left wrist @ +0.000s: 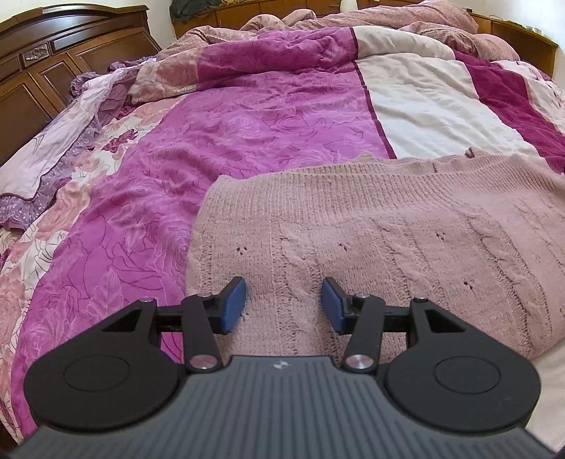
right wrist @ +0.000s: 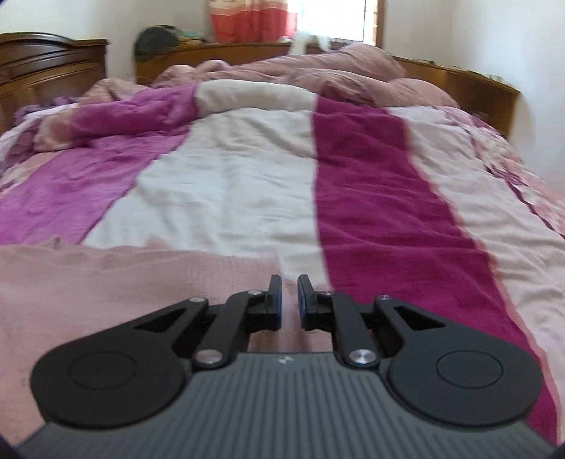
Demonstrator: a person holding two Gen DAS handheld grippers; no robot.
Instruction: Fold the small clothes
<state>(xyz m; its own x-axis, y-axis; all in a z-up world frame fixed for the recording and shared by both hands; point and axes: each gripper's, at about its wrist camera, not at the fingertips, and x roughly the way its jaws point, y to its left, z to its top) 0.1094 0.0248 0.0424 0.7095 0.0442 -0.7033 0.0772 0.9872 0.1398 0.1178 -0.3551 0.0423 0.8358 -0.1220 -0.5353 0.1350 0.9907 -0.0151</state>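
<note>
On the bedspread, soft, limp knitted sweater; best pinched at its hem. Left gripper open over it; right gripper closed, empty.

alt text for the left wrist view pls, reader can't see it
A pink knitted sweater lies flat on a bed, with the left tool just above its near part, blue pads apart and gripping nothing. Behind it spreads a rumpled magenta floral bedspread and a dark wooden headboard.

Ahead of the left gripper only the flat sweater lies; beyond it open bedspread reaches bunched bedding.
</note>
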